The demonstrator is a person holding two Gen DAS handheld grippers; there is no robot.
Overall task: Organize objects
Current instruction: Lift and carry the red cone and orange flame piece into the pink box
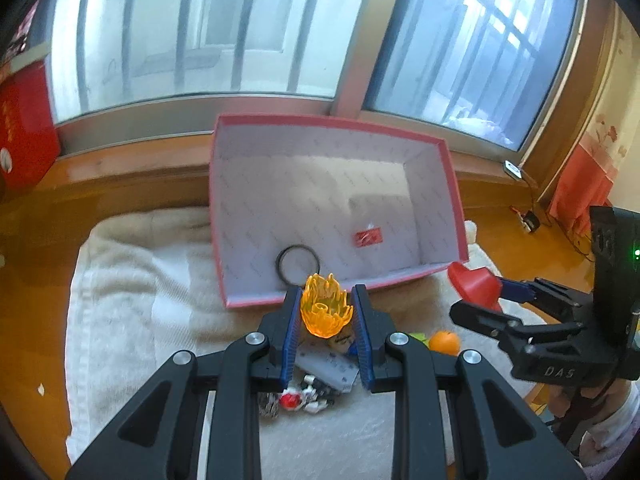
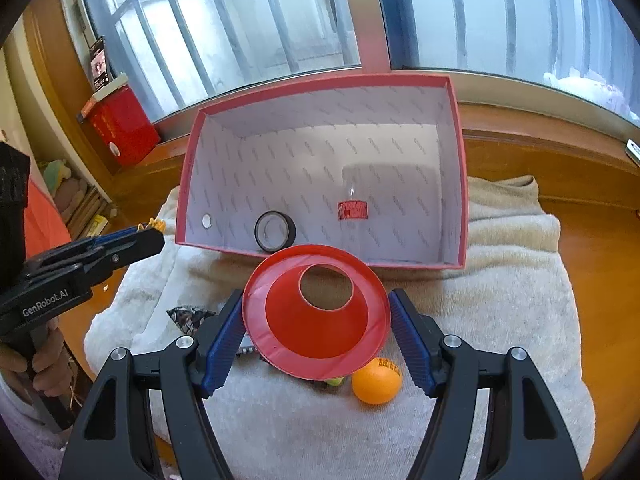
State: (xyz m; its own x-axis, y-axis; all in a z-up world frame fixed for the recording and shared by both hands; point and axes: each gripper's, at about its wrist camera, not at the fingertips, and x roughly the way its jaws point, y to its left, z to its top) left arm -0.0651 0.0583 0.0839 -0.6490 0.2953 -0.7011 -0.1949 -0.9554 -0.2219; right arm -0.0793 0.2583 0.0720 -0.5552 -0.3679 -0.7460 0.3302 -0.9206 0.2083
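While the left gripper [image 1: 326, 312] pinches the orange flame-shaped piece [image 1: 325, 309] and the right gripper [image 2: 316, 332] clamps the red cone [image 2: 316, 312] just short of the pink box [image 2: 320, 80], either could slip onto the towel [image 2: 500, 300].

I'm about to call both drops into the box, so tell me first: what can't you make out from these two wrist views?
- Left wrist view: the toys under the left gripper are masked by its fingers and the orange flame piece.
- Right wrist view: the red cone in the right gripper covers a green item beside the orange ball.
- Both views: the red label in the box is too small to read.
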